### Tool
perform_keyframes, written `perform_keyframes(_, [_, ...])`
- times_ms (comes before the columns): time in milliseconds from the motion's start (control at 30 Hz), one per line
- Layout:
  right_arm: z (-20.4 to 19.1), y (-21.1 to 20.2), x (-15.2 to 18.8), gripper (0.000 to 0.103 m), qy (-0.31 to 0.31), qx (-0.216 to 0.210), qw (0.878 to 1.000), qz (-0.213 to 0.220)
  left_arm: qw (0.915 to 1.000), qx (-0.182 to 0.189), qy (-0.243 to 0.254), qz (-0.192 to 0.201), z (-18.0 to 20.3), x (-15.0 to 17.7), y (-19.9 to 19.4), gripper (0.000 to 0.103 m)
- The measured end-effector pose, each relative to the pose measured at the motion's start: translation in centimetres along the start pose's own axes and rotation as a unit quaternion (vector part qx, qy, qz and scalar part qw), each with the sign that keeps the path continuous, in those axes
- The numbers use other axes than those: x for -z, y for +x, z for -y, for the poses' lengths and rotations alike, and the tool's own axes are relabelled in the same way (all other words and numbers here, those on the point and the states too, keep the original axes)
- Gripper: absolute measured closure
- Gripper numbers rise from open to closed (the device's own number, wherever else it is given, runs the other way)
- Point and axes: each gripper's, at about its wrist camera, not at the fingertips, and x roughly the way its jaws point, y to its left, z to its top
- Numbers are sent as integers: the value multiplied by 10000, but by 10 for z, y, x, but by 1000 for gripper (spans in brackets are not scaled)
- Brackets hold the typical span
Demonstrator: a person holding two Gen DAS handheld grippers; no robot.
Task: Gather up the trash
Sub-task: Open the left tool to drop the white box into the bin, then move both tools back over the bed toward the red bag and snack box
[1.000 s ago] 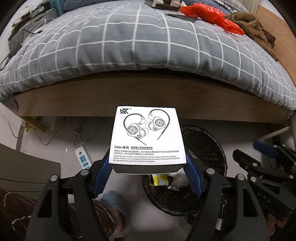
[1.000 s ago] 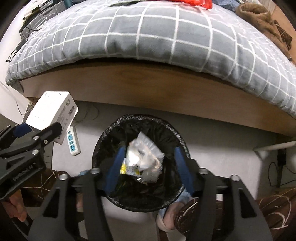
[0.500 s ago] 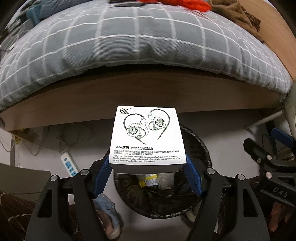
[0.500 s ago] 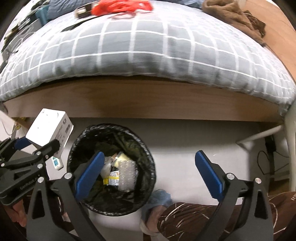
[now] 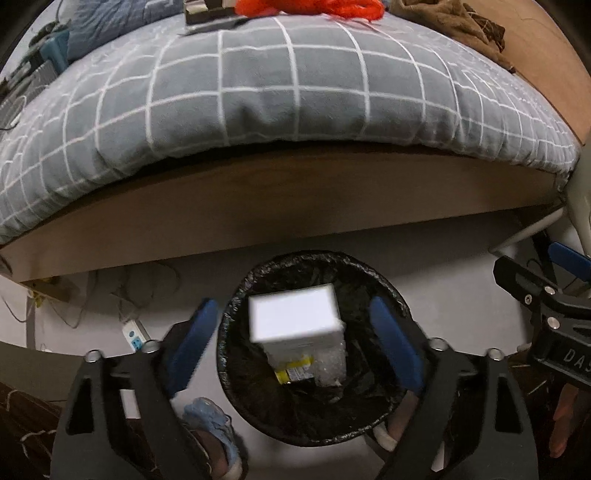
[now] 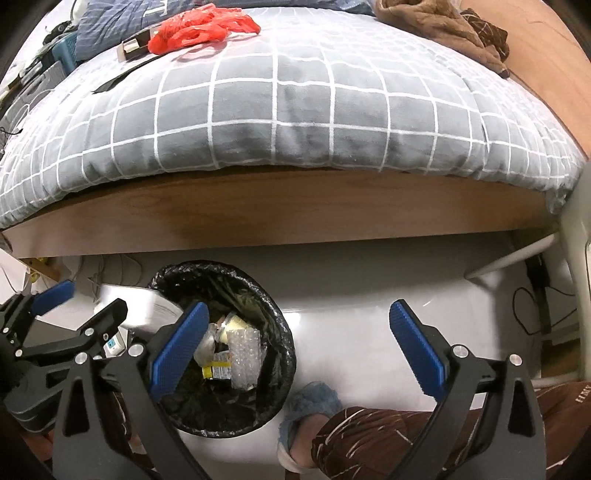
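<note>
A white earphone box point(image 5: 293, 321), blurred, drops free between the blue pads of my left gripper point(image 5: 291, 310), whose jaws are opening and no longer touch it. It is over the mouth of the black-lined trash bin point(image 5: 295, 255), which holds bubble wrap and a yellow wrapper. In the right wrist view the box point(image 6: 147, 306) shows as a white blur at the bin point(image 6: 288, 354) rim beside the left gripper point(image 6: 86, 301). My right gripper point(image 6: 298, 310) stands wide open and empty over the floor right of the bin.
The bed with a grey checked duvet point(image 6: 295, 110) and wooden frame rises behind the bin. On it lie a red plastic bag point(image 6: 199, 26) and a brown garment point(image 6: 443, 26). A power strip point(image 5: 133, 334) lies on the floor. A foot in a blue slipper point(image 6: 314, 402) is near the bin.
The left gripper carried the box rightward over the bin, then opened, and the box is falling. The right gripper let its wrapper fall into the bin, opened wide and shifted right.
</note>
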Motion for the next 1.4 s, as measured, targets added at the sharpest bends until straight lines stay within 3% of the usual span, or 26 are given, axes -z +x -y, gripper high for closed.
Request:
perform_keyframes(200, [-4,-16,-10,9,-133,52,9994,331,9995,-138,-28,278,-6,-15,-18,6])
perform_keyframes(933, [-26,-83,-71,9,-204,-226,9861,1631,9906,-303,-335,1293,-58,-75,-98,6])
perform_keyframes(1400, [-58,-85,-136,9,-374,-420,9779,2013,9813,-331,-533,1822,-99,-137,-124,6])
